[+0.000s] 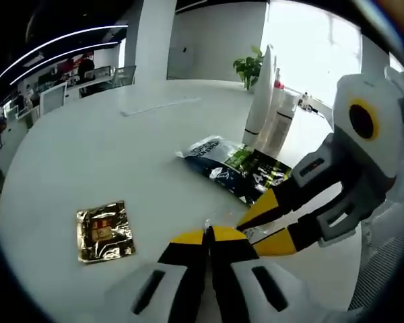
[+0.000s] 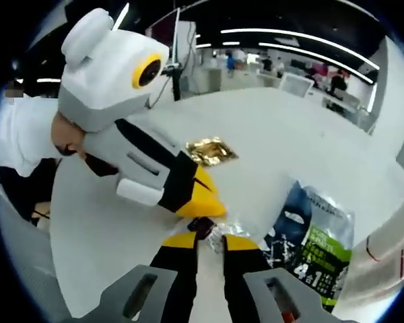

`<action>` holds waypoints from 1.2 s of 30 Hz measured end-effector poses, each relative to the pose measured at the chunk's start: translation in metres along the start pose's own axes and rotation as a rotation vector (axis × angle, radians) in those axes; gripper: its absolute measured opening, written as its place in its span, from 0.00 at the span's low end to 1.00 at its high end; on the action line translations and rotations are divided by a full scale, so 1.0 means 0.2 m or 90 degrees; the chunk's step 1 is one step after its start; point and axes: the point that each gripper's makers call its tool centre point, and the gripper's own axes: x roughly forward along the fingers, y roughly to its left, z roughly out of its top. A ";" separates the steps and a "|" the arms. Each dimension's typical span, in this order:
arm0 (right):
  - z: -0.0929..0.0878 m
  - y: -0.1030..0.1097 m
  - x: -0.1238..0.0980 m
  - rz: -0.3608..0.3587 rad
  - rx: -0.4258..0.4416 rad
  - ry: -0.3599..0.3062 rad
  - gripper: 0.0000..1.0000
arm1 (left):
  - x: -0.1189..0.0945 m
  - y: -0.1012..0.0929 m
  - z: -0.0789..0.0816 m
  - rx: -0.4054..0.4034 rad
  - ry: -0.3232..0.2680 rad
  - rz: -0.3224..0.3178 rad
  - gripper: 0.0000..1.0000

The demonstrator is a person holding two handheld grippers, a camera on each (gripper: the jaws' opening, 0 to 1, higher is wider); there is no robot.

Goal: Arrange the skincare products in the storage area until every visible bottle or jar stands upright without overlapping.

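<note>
Where both jaws meet, a clear sachet (image 2: 219, 235).

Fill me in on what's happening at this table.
A person works two tools over a white table. The left hand-held gripper and right hand-held gripper meet at a small clear crinkly packet. A dark sachet and a gold sachet lie flat. Two white bottles stand upright behind.
</note>
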 end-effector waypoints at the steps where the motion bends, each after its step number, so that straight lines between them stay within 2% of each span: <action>1: 0.00 0.00 0.00 0.001 0.000 0.001 0.06 | 0.00 0.00 0.00 0.000 -0.001 0.000 0.00; 9: 0.00 0.00 0.00 0.000 -0.022 0.002 0.06 | 0.00 0.00 0.00 0.020 -0.007 -0.003 0.01; 16: 0.00 0.00 0.00 0.000 -0.026 0.004 0.06 | -0.02 0.04 0.01 0.030 -0.013 0.016 0.10; 28: 0.00 0.00 0.00 0.000 -0.028 0.004 0.06 | -0.08 0.11 0.02 0.023 -0.023 0.040 0.11; 34: 0.00 0.00 0.00 0.001 -0.032 0.005 0.06 | -0.15 0.13 0.03 0.016 -0.032 0.045 0.14; 36: 0.00 0.00 0.00 0.000 -0.030 0.005 0.06 | -0.17 0.12 0.01 -0.012 -0.028 0.036 0.16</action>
